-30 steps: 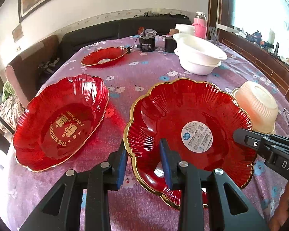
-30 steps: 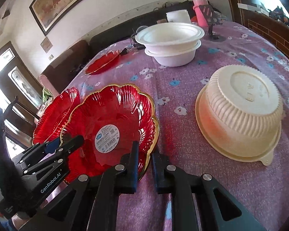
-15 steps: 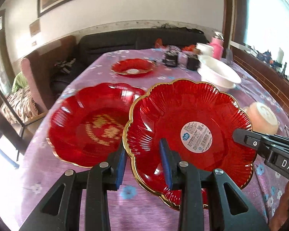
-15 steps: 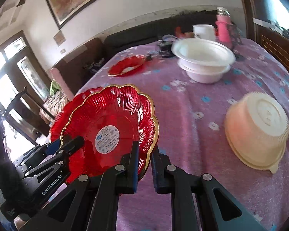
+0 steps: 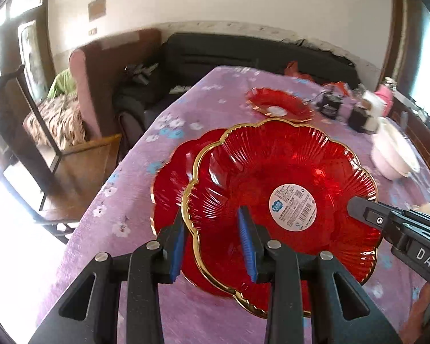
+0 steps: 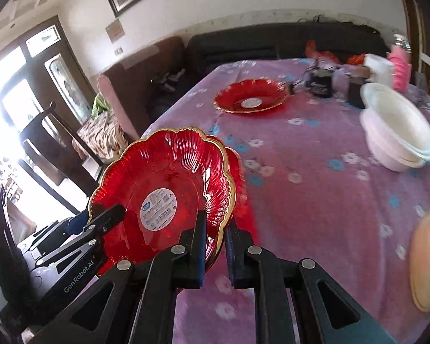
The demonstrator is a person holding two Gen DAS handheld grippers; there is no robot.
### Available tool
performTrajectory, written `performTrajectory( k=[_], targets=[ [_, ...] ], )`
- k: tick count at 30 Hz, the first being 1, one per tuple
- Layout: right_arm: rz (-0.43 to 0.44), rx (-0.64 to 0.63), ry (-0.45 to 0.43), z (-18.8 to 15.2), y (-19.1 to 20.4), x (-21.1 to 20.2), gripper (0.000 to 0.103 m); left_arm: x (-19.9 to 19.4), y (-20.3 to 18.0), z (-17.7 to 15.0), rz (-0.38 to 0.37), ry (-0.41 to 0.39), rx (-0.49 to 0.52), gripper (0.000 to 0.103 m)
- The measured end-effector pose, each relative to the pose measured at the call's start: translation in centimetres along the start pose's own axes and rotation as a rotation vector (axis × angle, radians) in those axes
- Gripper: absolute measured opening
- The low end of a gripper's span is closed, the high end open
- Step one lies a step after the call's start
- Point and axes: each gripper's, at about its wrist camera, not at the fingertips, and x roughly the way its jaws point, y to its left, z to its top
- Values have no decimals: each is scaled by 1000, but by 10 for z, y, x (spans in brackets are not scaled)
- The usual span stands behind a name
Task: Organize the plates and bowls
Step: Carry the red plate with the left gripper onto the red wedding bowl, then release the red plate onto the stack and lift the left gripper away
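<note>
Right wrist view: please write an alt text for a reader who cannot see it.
Two black claws hold a gold-rimmed red plate with a round label over a second red plate on the purple floral tablecloth. Farther off are a third red plate, stacked white bowls and an upturned cream bowl.

Held plate [image 5: 272, 177] hung over a second plate [image 5: 169, 180] near the table's [image 6: 315, 189] left edge; third plate [image 6: 250, 96] lay behind; stacked bowls [image 6: 398, 134] far right; upturned bowl [image 6: 428, 261] near right.

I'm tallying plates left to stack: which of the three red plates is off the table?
The gold-rimmed red plate with the white barcode sticker, gripped by both grippers. A second red plate lies beneath it; the far red plate sits alone.
</note>
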Motion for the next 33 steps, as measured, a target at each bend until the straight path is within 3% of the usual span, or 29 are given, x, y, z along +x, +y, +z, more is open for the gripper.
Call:
performTrajectory(
  k=[3,8,13,18,28,31,33],
  targets=[
    [19,18,50,8,1,23,13,20,13,3,19,41,-27,32],
    [24,38,99,14,0,47,14,25,13,6,62,36,4,32],
    [21,51,130,17,-3,56,17,25,7,8,53,43,29,46],
    [24,50,143,19,-8,49,19,20,6,7,37,45,28,55],
    [37,128,74,23,-38,11,19,-12,32,16,-43,12,-48,56],
    [1,142,81,23,-49,12,19,-12,45,22,-15,-4,-76,56],
    [21,163,100,21,-53,18,19,-4,59,23,5,10,-116,56]
  ],
)
